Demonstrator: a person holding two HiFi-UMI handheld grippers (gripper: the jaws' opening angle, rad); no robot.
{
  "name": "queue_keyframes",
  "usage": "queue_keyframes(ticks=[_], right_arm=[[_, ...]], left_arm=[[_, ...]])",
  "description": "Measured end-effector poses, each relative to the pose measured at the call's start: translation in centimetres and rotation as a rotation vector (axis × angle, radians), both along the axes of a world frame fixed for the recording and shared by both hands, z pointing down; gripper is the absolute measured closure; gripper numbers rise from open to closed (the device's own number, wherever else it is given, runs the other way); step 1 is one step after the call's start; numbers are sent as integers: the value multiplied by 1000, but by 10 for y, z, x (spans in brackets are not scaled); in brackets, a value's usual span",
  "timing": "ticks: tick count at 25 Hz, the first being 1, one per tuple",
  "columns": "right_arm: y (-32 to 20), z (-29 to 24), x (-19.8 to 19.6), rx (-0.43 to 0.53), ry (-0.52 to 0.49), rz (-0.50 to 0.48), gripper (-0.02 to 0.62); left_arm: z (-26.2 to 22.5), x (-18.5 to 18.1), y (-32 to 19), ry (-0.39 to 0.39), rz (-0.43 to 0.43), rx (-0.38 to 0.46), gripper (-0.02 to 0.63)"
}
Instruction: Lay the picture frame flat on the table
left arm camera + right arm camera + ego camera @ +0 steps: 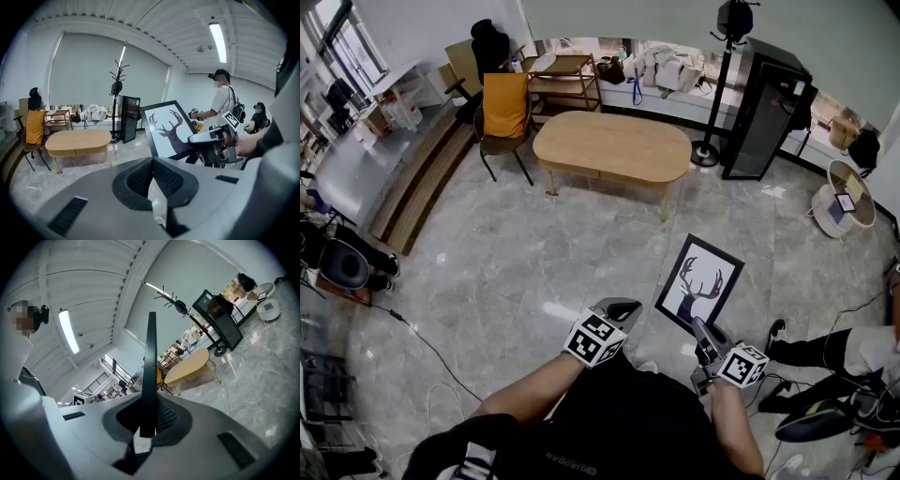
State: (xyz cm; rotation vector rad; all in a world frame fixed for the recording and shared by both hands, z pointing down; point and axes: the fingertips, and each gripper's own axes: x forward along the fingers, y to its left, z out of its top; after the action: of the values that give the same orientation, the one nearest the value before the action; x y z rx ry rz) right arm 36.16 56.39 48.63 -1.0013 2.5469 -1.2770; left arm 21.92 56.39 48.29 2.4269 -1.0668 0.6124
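Note:
The picture frame (pixel 699 281), black-edged with a dark deer print on white, is held in the air over the marble floor, well short of the oval wooden table (pixel 614 145). My right gripper (pixel 703 334) is shut on its lower edge. In the right gripper view the frame (pixel 150 357) stands edge-on as a thin black bar between the pads (pixel 165 416). My left gripper (pixel 623 307) hovers just left of the frame, shut with nothing in it. In the left gripper view the frame (pixel 166 126) shows face-on with the right gripper (pixel 213 143) clamped on it, and the table (pixel 77 140) lies beyond.
A chair with an orange cushion (pixel 504 108) stands left of the table. A black cabinet (pixel 766 108) and a coat stand (pixel 724 84) stand at its right. A seated person's legs (pixel 825 352) and a round white basket (pixel 849 195) are at the right. Cables (pixel 422 342) trail across the floor.

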Motion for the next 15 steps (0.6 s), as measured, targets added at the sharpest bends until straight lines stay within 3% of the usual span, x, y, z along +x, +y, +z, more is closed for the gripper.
queue_keyframes(ticks=[8, 15], right_arm=[[16, -8, -4, -3, 21, 6, 572], [-6, 0, 9, 16, 26, 9, 573]], left_arm=[[-7, -4, 12, -4, 23, 1, 606], [2, 7, -10, -9, 29, 11, 606]])
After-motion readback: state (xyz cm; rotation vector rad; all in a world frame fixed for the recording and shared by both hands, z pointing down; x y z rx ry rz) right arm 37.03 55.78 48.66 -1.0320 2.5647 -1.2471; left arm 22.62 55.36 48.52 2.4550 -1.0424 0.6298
